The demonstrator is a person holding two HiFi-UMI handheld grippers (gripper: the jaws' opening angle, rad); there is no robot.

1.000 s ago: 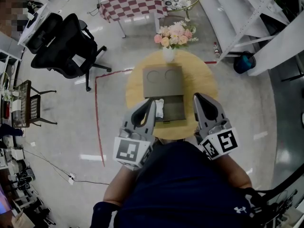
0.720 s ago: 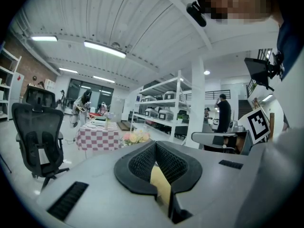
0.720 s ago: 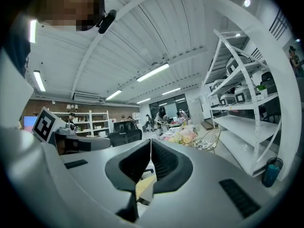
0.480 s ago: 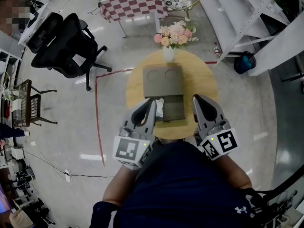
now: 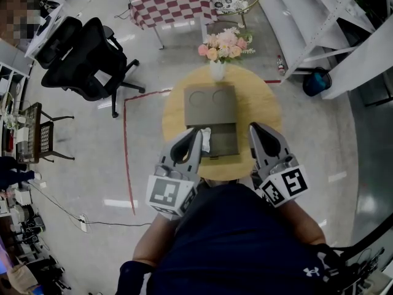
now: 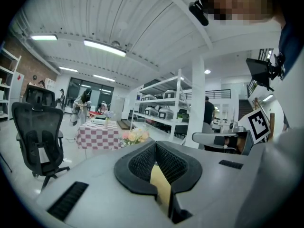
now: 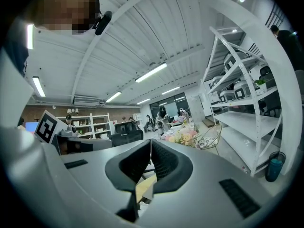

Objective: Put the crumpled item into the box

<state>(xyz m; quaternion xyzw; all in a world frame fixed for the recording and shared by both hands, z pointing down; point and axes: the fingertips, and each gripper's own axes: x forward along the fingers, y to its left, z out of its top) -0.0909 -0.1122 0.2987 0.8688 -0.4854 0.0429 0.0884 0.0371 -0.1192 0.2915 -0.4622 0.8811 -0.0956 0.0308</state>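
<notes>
In the head view a grey box (image 5: 224,141) lies open on the round yellow table (image 5: 261,103), its lid (image 5: 210,104) folded back toward the far side. A white crumpled item (image 5: 206,140) sits at the box's left edge; whether it lies inside or beside it I cannot tell. My left gripper (image 5: 196,133) is shut and empty, its tip just left of the crumpled item. My right gripper (image 5: 253,126) is shut and empty too, right of the box. In the left gripper view (image 6: 155,145) and the right gripper view (image 7: 151,142) the jaw tips meet with nothing between them.
A vase of flowers (image 5: 222,47) stands at the table's far edge. A black office chair (image 5: 86,57) is to the left, a checkered table (image 5: 172,2) beyond, white shelving (image 5: 344,29) to the right. Red tape (image 5: 124,152) marks the floor.
</notes>
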